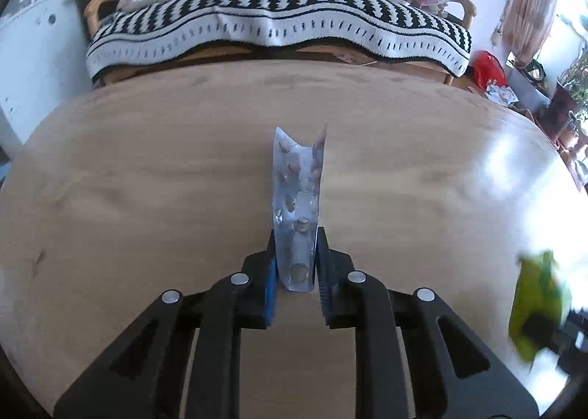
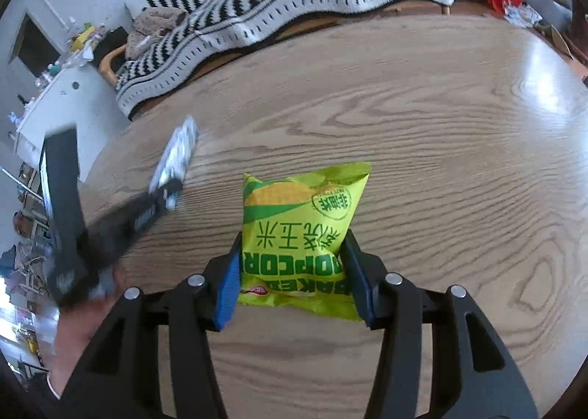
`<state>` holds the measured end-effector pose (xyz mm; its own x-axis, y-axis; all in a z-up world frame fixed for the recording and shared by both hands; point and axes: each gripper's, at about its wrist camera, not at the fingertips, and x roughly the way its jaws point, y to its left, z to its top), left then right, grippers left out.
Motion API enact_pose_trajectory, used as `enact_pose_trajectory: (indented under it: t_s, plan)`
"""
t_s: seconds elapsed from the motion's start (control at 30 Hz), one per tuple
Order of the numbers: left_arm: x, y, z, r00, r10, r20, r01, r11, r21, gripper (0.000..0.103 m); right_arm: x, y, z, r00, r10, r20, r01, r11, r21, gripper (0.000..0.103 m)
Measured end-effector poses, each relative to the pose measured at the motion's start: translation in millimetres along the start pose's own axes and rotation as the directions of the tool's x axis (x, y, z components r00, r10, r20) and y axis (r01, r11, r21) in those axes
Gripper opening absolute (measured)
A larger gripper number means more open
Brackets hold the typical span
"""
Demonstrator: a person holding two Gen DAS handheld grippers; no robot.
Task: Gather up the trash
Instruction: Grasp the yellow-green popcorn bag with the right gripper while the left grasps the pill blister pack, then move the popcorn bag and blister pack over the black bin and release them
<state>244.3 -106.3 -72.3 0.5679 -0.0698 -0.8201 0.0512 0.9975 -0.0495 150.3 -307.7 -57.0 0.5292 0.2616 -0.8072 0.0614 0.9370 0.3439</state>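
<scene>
The left gripper (image 1: pixel 296 264) sits at the bottom centre of its own view, its blue-padded fingers pinched narrow on a silvery blister pack (image 1: pixel 297 206) that sticks up from between them, curled along its length, over the wooden table (image 1: pixel 147 180). At the far right edge of that view a blurred patch of green shows the popcorn bag (image 1: pixel 538 305).

In the right wrist view the right gripper (image 2: pixel 292 268) is clamped on that same green bag (image 2: pixel 297 231), which fills the centre of the frame; its lower half lies between the pads and the printed letters read upside down. To the left of the frame, blurred, the left gripper (image 2: pixel 172 191) reaches in with the blister pack (image 2: pixel 176 154) at its tip.

Beyond the table, along the top of both views, a black-and-white striped blanket (image 1: pixel 279 14) is draped over a sofa. A red bag (image 1: pixel 488 68) lies at the upper right.
</scene>
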Motion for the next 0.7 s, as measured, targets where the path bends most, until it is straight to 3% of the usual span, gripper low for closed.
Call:
enact_pose_trajectory:
  t_s: [0.17, 0.27, 0.4, 0.7]
  plan:
    - [-71, 31, -57, 1.000, -0.003, 0.006, 0.003, 1.000, 0.004, 0.017, -34, 27, -29, 0.998, 0.005, 0.056, -0.001, 0.997, -0.081, 0.050]
    - [-119, 54, -94, 0.999, -0.030, 0.015, 0.031, 0.999, -0.041, 0.017, -51, 43, -61, 0.999, 0.015, 0.053, -0.008, 0.992, -0.130, 0.050]
    - [-171, 67, -148, 0.998, -0.004, 0.057, 0.005, 1.000, -0.011, 0.017, -76, 59, -113, 0.998, 0.033, 0.057, -0.021, 0.980, -0.200, 0.050]
    - [-216, 70, -244, 0.998, -0.053, 0.040, 0.054, 0.998, -0.013, 0.017, -116, 66, -212, 0.996, 0.061, 0.065, -0.041, 0.962, -0.271, 0.050]
